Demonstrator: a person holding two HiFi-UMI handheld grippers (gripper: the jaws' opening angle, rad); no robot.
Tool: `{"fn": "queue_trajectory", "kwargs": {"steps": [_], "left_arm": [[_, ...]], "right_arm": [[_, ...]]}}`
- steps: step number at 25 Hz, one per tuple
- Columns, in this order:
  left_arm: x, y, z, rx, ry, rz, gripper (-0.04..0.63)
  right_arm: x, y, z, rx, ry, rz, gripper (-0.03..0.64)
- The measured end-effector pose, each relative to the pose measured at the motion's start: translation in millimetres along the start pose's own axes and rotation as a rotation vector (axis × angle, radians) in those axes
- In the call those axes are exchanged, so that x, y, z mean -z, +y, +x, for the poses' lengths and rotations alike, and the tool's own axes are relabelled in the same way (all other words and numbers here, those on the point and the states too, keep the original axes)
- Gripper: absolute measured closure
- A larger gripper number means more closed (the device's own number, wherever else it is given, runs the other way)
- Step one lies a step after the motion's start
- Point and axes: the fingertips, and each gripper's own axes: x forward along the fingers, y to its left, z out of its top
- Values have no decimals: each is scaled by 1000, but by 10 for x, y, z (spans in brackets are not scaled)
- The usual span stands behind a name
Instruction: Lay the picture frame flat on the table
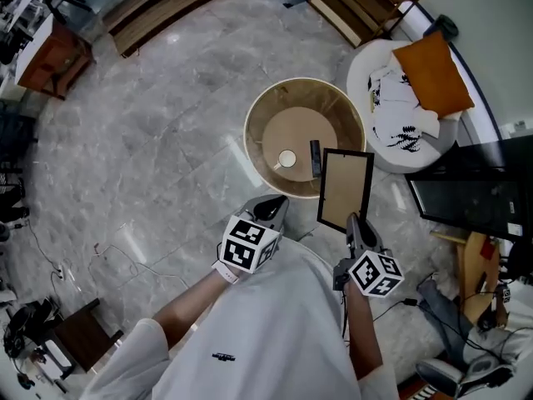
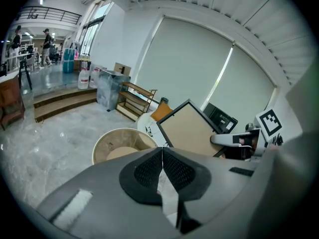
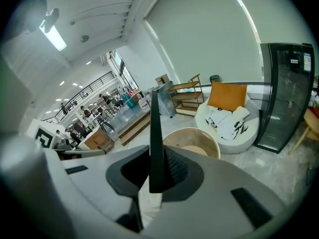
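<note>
Right gripper (image 3: 158, 169) first: I've got its jaws clamped on the near edge of the picture frame (image 1: 345, 188), which stands upright in the air by the round table's (image 1: 252, 115) near rim. Left gripper (image 2: 162, 169) hangs alongside, jaws pressed together, empty.

Grey marble floor (image 1: 150, 140) ran all round. Ahead-right of right gripper (image 1: 356, 227) stood white round armchair (image 1: 356, 82) with orange cushion (image 1: 433, 73); black glass-door cabinet (image 3: 286, 93) farther right. Wooden steps (image 1: 158, 11) ahead-left. Strip light (image 3: 55, 36) overhead was lit.
</note>
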Motion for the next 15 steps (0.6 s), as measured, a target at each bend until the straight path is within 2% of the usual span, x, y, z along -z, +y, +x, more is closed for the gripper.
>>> {"fn": "queue_trajectory", "kwargs": {"steps": [5,10,15], "left_arm": [[-159,-26,251,7,16,15,591],[-316,-78,487,-25,26,17,591],[-363,-90,633,-61,42,-17,591]], "right_arm": [[-106,-179,128,12,6,29,578],[-259,-463,264,6,30,35,578],[-398,-626,370,-16,60,-13,578]]}}
